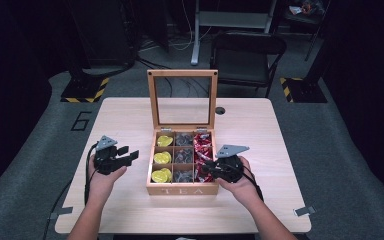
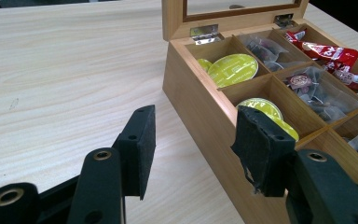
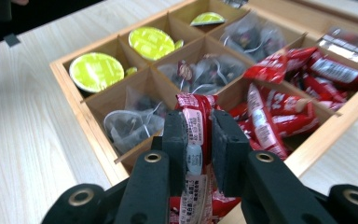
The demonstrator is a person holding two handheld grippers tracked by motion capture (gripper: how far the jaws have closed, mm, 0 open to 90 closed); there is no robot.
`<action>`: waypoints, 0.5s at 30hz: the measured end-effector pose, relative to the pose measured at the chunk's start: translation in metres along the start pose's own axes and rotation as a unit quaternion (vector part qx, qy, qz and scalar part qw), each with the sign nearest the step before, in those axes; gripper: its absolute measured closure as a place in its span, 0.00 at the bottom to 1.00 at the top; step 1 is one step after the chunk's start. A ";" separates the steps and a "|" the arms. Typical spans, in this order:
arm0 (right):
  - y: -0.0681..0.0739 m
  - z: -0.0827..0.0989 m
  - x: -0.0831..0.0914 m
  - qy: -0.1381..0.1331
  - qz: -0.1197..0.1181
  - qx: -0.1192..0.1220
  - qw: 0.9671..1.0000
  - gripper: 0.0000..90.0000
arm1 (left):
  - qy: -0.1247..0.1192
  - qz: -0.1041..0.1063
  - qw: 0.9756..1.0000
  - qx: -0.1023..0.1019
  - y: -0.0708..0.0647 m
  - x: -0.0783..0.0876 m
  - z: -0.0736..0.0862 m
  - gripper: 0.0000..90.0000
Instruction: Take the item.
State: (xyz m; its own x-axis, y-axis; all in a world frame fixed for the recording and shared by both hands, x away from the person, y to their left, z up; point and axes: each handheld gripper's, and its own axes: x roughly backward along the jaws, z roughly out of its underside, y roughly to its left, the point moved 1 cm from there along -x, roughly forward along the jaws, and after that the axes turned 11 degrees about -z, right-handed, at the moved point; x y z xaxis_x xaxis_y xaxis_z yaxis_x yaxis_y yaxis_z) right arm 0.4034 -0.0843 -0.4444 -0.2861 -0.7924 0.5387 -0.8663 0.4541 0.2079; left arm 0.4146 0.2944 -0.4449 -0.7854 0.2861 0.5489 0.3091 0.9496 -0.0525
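A wooden tea box with its glass lid raised stands mid-table. Its left column holds yellow-green capsules, the middle column clear tea bags, the right column red sachets. My right gripper is over the box's near right compartment, shut on a red sachet held upright between its jaws. My left gripper hovers open left of the box, nothing between its jaws.
The light wooden table has bare room left and right of the box. A folding chair and a desk frame stand on the floor beyond the far edge. Tape marks sit at the table's near corners.
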 end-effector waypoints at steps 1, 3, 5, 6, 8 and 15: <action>0.000 -0.001 0.002 -0.003 0.001 -0.001 1.000 0.85 | -0.001 0.000 1.000 0.001 0.000 0.000 0.000 0.54; 0.000 -0.003 0.007 -0.014 0.000 -0.001 1.000 0.85 | -0.001 -0.001 1.000 0.001 0.000 0.000 0.000 0.54; 0.000 -0.005 0.011 -0.022 0.000 -0.002 1.000 0.85 | -0.001 -0.001 1.000 0.001 0.000 0.000 0.000 0.54; 0.000 -0.006 0.012 -0.024 0.002 0.000 1.000 0.85 | 0.000 -0.001 1.000 0.000 0.000 0.000 0.000 0.54; 0.000 -0.008 0.016 -0.030 0.004 0.001 1.000 0.85 | -0.002 -0.001 1.000 0.000 -0.001 -0.001 0.000 0.54; -0.004 -0.011 0.027 -0.045 0.015 -0.002 0.999 0.85 | 0.002 -0.001 1.000 -0.001 -0.001 -0.001 0.000 0.54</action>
State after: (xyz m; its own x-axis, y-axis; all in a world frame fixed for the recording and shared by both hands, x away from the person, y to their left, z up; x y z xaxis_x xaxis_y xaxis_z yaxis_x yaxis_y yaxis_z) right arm 0.4032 -0.1029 -0.4219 -0.3474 -0.8117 0.4696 -0.8550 0.4798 0.1969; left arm 0.4146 0.2938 -0.4455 -0.7839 0.2840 0.5521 0.3091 0.9497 -0.0497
